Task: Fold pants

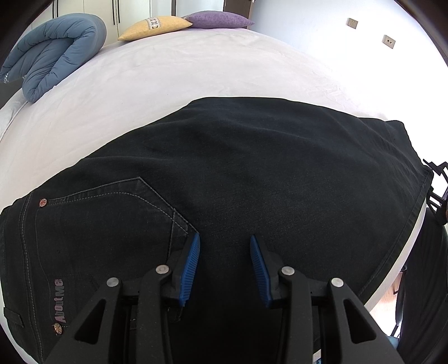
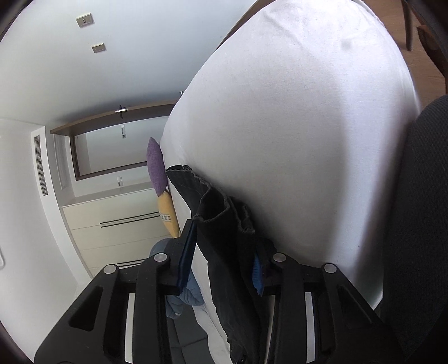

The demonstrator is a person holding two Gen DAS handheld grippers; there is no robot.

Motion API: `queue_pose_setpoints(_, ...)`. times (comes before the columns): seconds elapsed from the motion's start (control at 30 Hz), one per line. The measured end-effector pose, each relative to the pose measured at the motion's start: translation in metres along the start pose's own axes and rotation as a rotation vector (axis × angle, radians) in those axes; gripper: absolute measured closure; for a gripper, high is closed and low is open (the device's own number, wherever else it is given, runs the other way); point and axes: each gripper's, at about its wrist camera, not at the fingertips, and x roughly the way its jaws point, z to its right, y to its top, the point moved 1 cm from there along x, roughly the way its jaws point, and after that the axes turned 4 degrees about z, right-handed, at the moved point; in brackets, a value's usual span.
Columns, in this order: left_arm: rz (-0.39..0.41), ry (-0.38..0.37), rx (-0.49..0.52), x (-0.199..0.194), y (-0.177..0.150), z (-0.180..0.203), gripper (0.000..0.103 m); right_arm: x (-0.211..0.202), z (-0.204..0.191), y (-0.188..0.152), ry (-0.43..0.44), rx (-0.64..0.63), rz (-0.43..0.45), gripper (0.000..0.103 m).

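black pants [image 1: 238, 168] on white bed [image 1: 140, 84], left claw [image 1: 225, 243] parted, empty above them, right claw [image 2: 224, 246] straddling hem, grip unclear

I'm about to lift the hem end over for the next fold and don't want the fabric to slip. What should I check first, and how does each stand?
1. Hem of the pants between the right gripper pads: ok.
2. Right pads pressing firmly: cannot tell.
3. Left gripper over the seat, jaws apart, nothing gripped: ok.
4. Pants lying flat on the bed: ok.
5. Blue duvet and pillows clear of the pants: ok.
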Motion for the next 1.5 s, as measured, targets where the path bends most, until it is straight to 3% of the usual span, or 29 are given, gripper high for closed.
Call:
queue_pose_setpoints(0.07,-0.005,0.002,0.002,0.0,0.0,0.001,0.063,0.007,-0.001,0.002,-0.01,-0.003,-0.004,0.09)
queue_pose_setpoints(0.37,-0.024,-0.008,-0.005,0.002,0.003,0.001,0.063,0.025,-0.034,-0.003,-0.102,-0.183,0.015,0.095)
queue_pose_setpoints(0.5,-0.012,-0.014,-0.025,0.003,0.002,-0.001,0.063,0.032,-0.069,-0.018,-0.145,-0.339,0.024,0.095)
queue_pose_setpoints(0.57,-0.006,-0.014,-0.031,0.003,0.001,-0.001,0.063,0.04,-0.098,-0.04,-0.18,-0.498,0.014,0.095)
queue_pose_setpoints(0.67,0.0,-0.022,-0.048,0.003,0.001,-0.002,0.063,0.063,-0.147,-0.11,-0.229,-0.867,-0.054,0.095)
queue_pose_setpoints(0.73,0.002,-0.032,-0.069,0.003,0.001,-0.005,0.063,0.08,-0.165,-0.182,-0.241,-1.153,-0.137,0.095)
queue_pose_setpoints(0.83,0.004,-0.052,-0.112,0.001,0.001,-0.01,0.06,0.109,-0.147,-0.29,-0.315,-1.569,-0.277,0.095)
queue_pose_setpoints(0.9,0.006,-0.092,-0.152,-0.002,0.002,-0.013,0.045,0.128,-0.111,-0.333,-0.395,-1.745,-0.371,0.095)
queue_pose_setpoints(0.97,0.005,-0.126,-0.198,-0.007,0.005,-0.012,0.033,0.134,-0.083,-0.349,-0.444,-1.762,-0.435,0.095)
queue_pose_setpoints(1.13,0.035,-0.276,-0.306,-0.016,0.012,0.006,0.009,0.139,-0.083,-0.344,-0.449,-1.754,-0.41,0.095)
queue_pose_setpoints(1.3,-0.007,-0.434,-0.419,0.002,0.026,0.026,0.009,0.108,-0.082,-0.355,-0.402,-1.764,-0.36,0.095)
queue_pose_setpoints(1.37,-0.008,-0.5,-0.504,0.01,0.04,0.026,0.003,0.105,-0.085,-0.36,-0.386,-1.795,-0.336,0.095)
queue_pose_setpoints(1.5,-0.073,-0.523,-0.6,0.033,0.055,0.025,0.0,0.099,-0.089,-0.365,-0.366,-1.804,-0.311,0.095)
